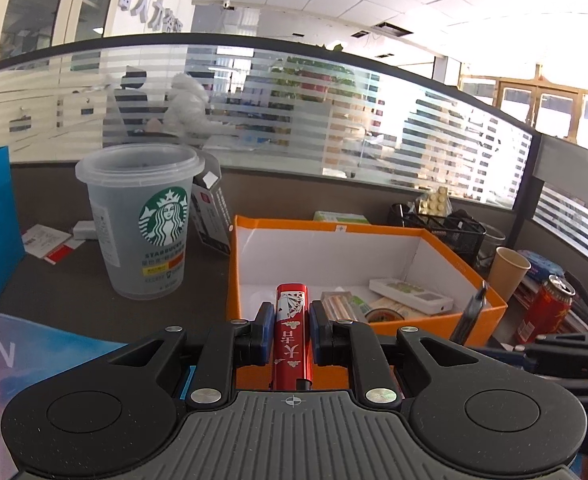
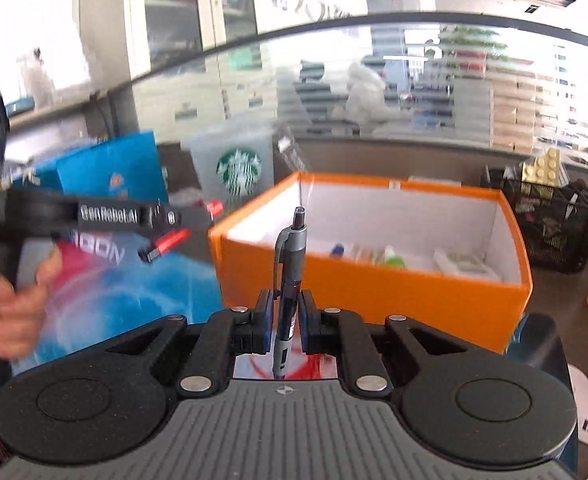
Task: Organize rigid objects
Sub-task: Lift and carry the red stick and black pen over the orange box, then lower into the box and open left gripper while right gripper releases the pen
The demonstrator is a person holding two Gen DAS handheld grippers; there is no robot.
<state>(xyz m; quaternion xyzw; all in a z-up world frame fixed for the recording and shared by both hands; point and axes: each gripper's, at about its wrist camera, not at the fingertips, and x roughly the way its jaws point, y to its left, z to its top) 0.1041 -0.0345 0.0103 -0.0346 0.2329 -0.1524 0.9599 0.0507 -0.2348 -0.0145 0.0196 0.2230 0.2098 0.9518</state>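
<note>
Lighter [image 1: 291, 312] and pen [image 2: 289, 280]: I grip one in each clamped gripper, left [image 1: 291, 322] and right [image 2: 285, 320], for dropping into the orange box [image 1: 462, 268] mid-frame.

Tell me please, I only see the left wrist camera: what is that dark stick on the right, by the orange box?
Observer: A grey pen with a clip, pinched upright in the right gripper.
Operator: Is it in the box?
Observer: No. In the right wrist view it stands in front of the orange box's near wall.
Operator: Who holds my gripper?
Observer: A person's hand is at the back end of the left gripper, behind the red lighter.
</note>
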